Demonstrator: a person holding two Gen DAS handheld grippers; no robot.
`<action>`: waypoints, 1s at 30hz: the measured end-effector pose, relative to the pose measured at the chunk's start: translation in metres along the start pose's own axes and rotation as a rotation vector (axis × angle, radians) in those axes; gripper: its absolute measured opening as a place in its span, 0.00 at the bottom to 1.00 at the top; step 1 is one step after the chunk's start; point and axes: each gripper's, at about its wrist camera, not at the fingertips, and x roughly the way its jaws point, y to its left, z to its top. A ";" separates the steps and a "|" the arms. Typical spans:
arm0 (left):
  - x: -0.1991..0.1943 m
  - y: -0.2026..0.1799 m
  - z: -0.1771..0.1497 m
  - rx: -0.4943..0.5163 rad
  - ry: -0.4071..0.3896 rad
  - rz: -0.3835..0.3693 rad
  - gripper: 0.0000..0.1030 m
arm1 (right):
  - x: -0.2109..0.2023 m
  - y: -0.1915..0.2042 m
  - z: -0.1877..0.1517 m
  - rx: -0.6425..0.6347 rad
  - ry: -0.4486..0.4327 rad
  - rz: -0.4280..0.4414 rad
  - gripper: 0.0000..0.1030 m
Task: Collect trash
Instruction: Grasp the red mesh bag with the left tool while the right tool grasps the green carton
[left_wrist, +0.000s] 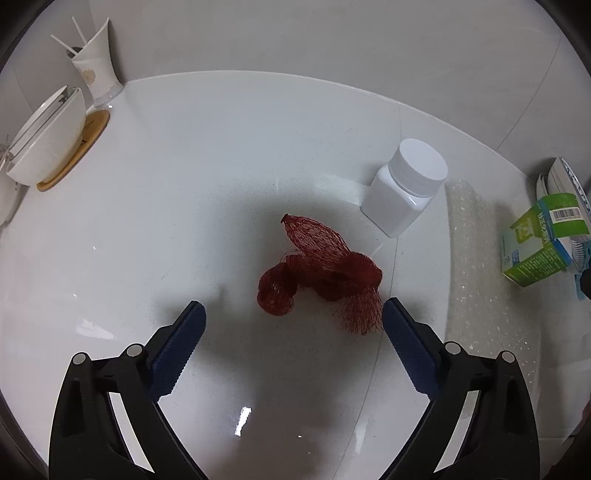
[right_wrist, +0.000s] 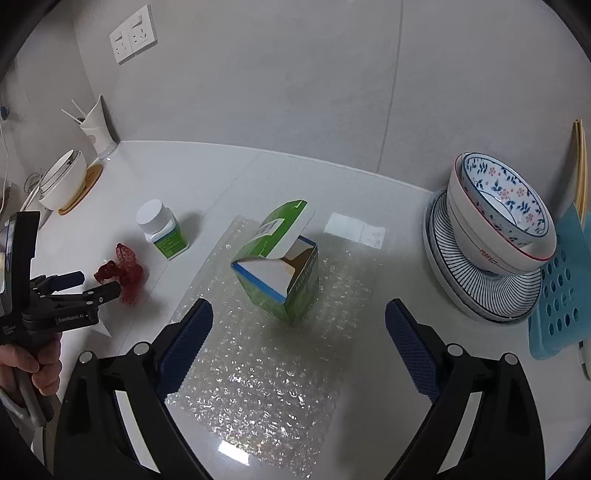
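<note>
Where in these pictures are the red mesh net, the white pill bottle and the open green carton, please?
Red mesh net (left_wrist: 321, 273): left wrist view, bunched middle.
White pill bottle (left_wrist: 419, 167): left wrist view, top of its cap.
Open green carton (right_wrist: 301, 295): right wrist view, green side wall.

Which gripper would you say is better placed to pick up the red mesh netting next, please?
Left. The left gripper is open right at the red mesh netting; the right gripper faces the green box.

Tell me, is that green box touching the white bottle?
Apart. The right wrist view shows bare counter between the green box, standing on bubble wrap, and the white bottle.
</note>
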 end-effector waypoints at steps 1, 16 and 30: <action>0.003 -0.001 0.002 0.004 0.002 -0.005 0.90 | 0.003 0.000 0.002 0.001 0.002 0.003 0.88; 0.029 -0.022 0.018 0.066 0.031 -0.039 0.64 | 0.032 0.008 0.010 0.019 0.033 0.022 0.77; 0.026 -0.023 0.022 0.075 0.018 -0.040 0.13 | 0.040 0.015 0.014 0.009 0.036 0.024 0.48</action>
